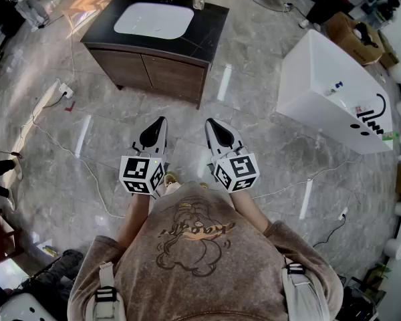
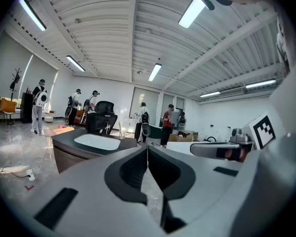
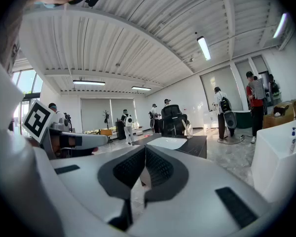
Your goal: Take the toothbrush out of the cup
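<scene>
The person stands on a grey marble floor [image 1: 120,139] with both grippers held in front of the chest, side by side and apart, pointing nearly level toward a wooden cabinet [image 1: 150,72]. The left gripper [image 1: 162,120] has its jaws pressed fully together with nothing between them; its own view shows the two dark pads meeting in a thin seam. The right gripper [image 1: 210,122] is likewise closed and empty, its tips touching. Both are well apart from the cabinet, with bare floor between. The cabinet carries a dark tabletop [image 1: 210,25] with a white sink [image 1: 154,20] set into it. The cup [image 1: 198,4] stands upright near the far right corner of that tabletop, beside the sink. In the right gripper view a thin pale toothbrush [image 3: 184,125] leans inside the cup, sticking up above the rim. A white bathtub [image 1: 327,85] sits off to the right, and thin cables trail across the floor. Several other people stand farther back in the room.
</scene>
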Action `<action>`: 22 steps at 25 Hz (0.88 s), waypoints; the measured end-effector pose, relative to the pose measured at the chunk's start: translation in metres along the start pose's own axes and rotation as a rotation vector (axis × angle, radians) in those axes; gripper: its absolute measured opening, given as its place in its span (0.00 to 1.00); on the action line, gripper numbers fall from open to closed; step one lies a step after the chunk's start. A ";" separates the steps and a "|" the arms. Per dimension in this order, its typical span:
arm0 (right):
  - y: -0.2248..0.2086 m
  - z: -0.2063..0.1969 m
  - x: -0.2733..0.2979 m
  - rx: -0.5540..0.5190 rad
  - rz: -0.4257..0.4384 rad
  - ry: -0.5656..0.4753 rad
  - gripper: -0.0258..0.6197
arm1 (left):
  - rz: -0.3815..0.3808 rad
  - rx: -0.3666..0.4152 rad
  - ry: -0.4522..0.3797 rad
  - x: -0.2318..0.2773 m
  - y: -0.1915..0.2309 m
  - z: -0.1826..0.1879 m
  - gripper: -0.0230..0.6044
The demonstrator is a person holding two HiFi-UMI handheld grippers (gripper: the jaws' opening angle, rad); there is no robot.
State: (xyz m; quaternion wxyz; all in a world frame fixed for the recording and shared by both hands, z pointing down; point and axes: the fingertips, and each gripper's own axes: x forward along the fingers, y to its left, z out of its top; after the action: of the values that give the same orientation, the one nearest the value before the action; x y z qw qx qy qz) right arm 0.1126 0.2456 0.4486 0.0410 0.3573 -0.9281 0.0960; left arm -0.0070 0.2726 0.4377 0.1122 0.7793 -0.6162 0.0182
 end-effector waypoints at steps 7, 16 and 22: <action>0.005 0.001 0.004 0.002 -0.013 -0.018 0.07 | -0.018 0.001 0.000 0.002 0.007 0.001 0.06; 0.014 -0.007 0.019 0.019 -0.034 -0.032 0.07 | -0.071 0.040 -0.001 0.010 0.033 0.001 0.06; 0.016 -0.008 0.033 0.028 -0.066 -0.038 0.07 | -0.084 0.028 0.016 0.014 0.053 -0.007 0.06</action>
State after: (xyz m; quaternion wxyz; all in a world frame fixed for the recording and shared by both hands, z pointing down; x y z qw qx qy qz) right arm 0.0775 0.2378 0.4590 0.0213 0.3901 -0.9150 0.1007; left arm -0.0541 0.2493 0.4550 0.1069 0.8060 -0.5815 0.0284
